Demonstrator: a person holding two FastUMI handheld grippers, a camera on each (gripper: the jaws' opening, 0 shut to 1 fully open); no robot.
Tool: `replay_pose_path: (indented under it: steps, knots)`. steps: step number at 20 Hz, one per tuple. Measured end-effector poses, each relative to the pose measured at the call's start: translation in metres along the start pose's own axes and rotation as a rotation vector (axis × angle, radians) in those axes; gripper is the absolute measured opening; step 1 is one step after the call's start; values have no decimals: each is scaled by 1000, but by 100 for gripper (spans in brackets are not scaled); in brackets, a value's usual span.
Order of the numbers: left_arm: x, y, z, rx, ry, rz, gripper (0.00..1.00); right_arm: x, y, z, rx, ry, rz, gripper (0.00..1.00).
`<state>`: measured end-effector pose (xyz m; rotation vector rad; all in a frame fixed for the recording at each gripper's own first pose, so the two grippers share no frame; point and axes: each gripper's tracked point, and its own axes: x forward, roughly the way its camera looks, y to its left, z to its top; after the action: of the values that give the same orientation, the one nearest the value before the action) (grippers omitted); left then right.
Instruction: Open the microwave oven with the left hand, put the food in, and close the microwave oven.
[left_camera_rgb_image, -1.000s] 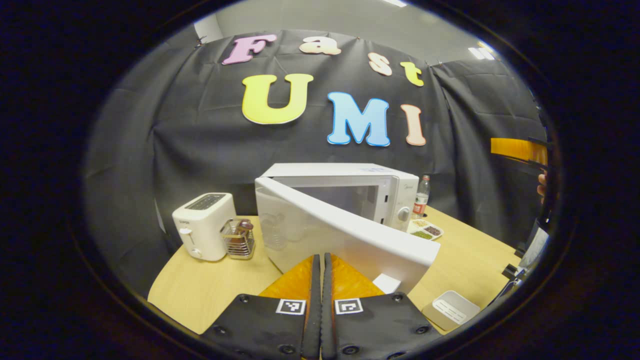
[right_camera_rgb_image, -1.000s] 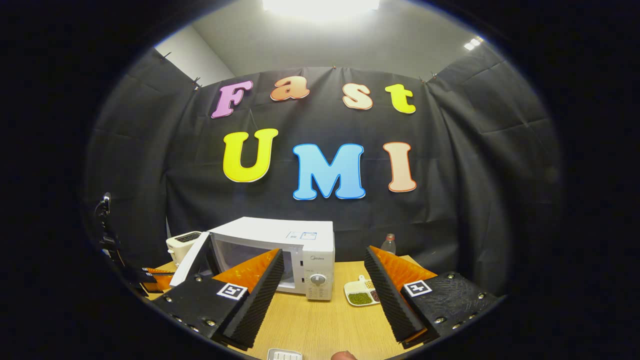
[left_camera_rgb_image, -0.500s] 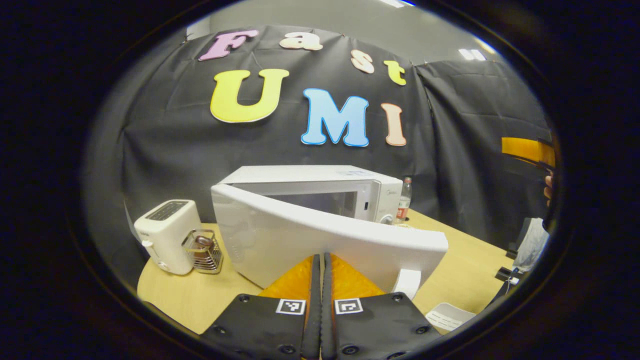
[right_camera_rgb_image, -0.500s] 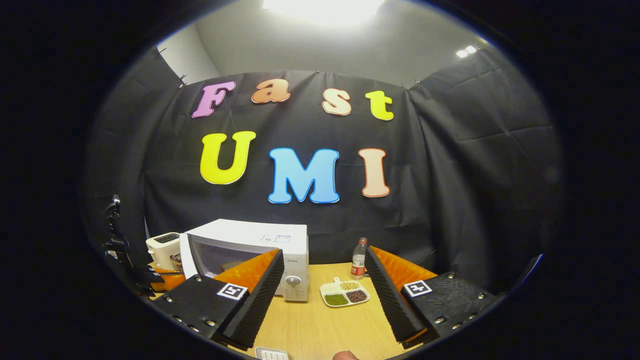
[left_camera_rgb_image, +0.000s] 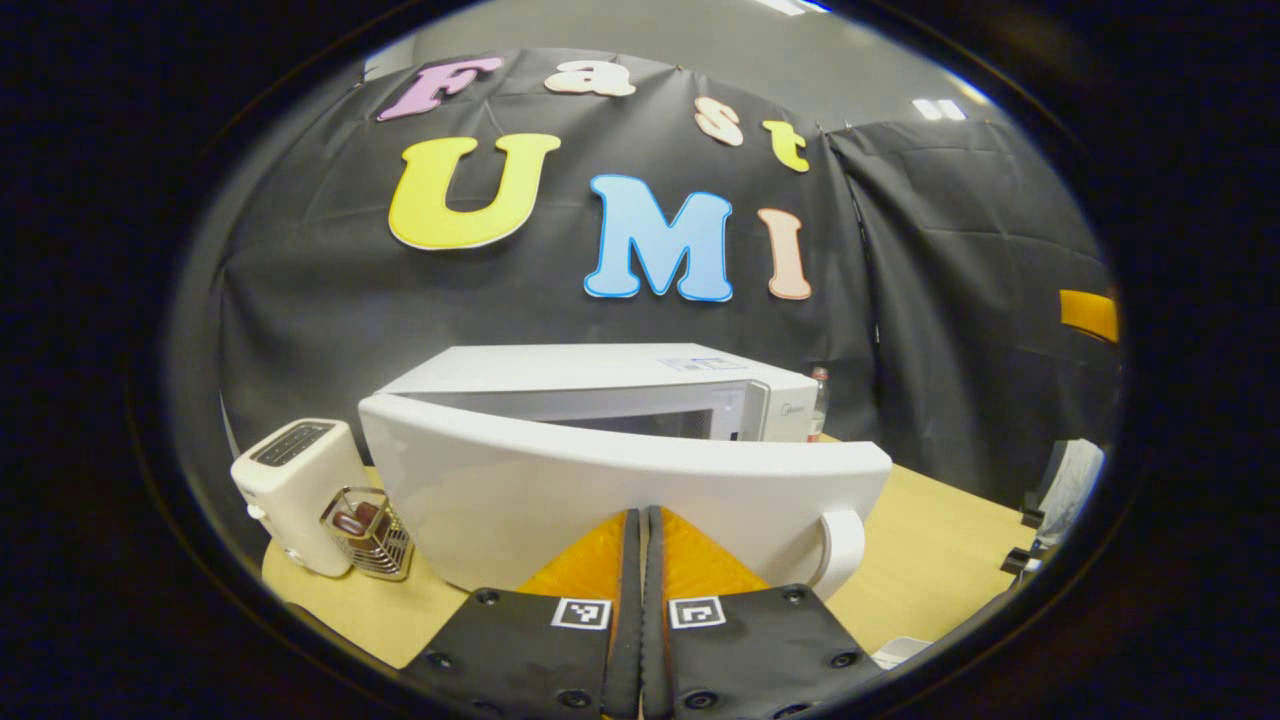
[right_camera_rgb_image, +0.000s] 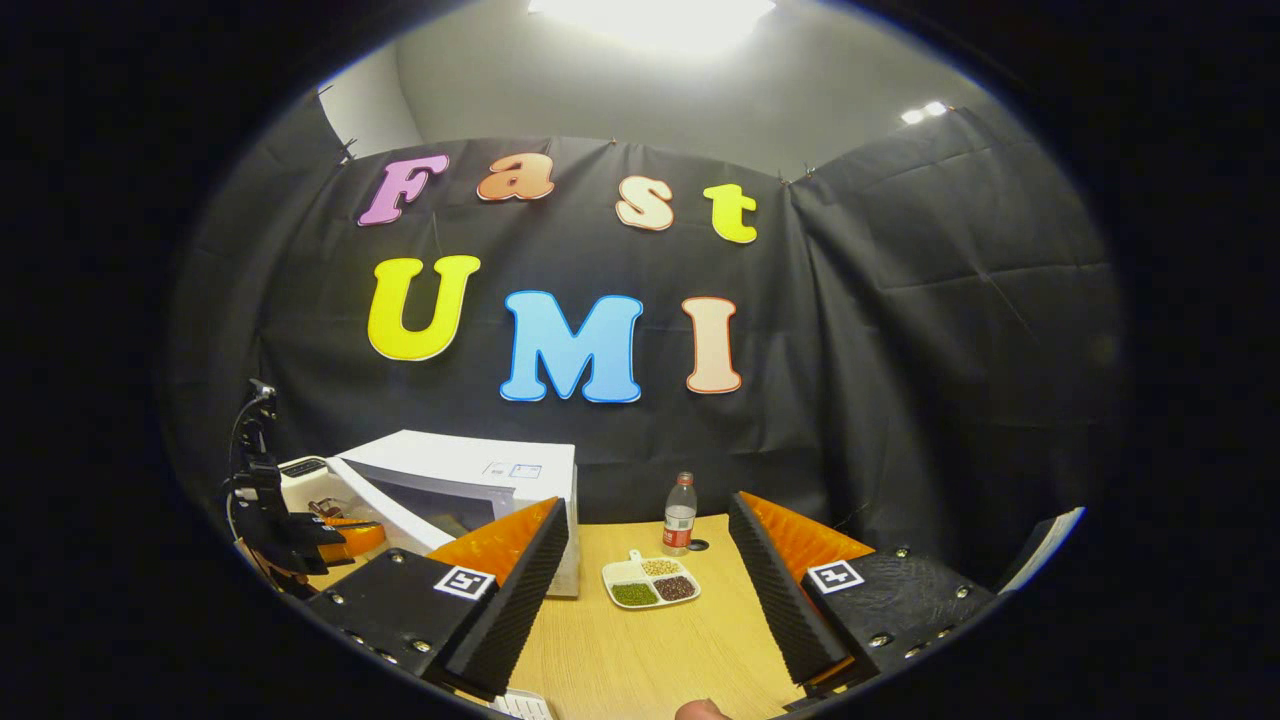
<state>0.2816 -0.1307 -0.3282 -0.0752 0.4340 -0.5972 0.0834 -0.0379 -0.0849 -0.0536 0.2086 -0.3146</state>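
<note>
Left gripper view: my left gripper (left_camera_rgb_image: 640, 560) has its fingers pressed together, gripping nothing, tips at the outer face of the microwave (left_camera_rgb_image: 620, 400) door (left_camera_rgb_image: 600, 485), which stands ajar with its handle (left_camera_rgb_image: 843, 550) just right of me. Bare table (left_camera_rgb_image: 940, 540) lies beyond that edge; a toaster (left_camera_rgb_image: 290, 490) and rack (left_camera_rgb_image: 370, 520) crowd the other side. My right gripper (right_camera_rgb_image: 645, 570) hangs wide open above the table, a sectioned dish (right_camera_rgb_image: 650, 582) and bottle (right_camera_rgb_image: 680, 513) between its fingers.
</note>
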Motion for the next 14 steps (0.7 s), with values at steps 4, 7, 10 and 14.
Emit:
replay_pose_path:
  steps: [4, 7, 10, 14]
  knots:
    - [25, 5, 0, -3, 9, 14, 7, 2, -8, -7, 4, 19, -17, 98]
    - [44, 12, 1, -5, 11, 41, 7, 2, -12, -9, 1, 26, -27, 98]
    - [60, 16, 1, -22, 16, 65, 7, -1, -16, -4, -14, 14, -32, 98]
    - [78, 18, 5, 3, 16, 96, 7, 0, -27, -1, -25, 7, -56, 98]
